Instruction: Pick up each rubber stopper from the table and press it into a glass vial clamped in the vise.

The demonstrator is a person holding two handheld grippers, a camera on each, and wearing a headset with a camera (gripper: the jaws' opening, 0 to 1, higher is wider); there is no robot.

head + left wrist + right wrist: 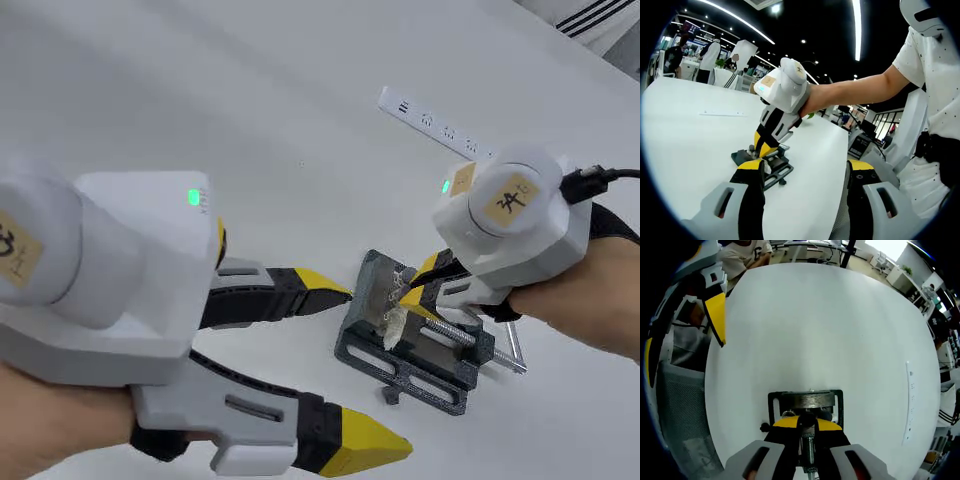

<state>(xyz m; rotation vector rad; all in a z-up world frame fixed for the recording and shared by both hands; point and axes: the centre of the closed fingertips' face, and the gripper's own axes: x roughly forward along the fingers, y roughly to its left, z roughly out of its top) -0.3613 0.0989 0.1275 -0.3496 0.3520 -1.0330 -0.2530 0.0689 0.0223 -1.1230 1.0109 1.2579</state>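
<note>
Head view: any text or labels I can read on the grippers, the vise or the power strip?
Sticker on right gripper: handwritten, illegible.
Cropped sticker on left gripper: unreadable.
Power strip: marks too small to read.
Vise: no text visible.

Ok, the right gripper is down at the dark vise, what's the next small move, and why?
Probably ease the right gripper straight down: its jaws sit closed over the clear glass vial clamped in the dark grey metal vise. A stopper between them is too hidden to confirm.
</note>
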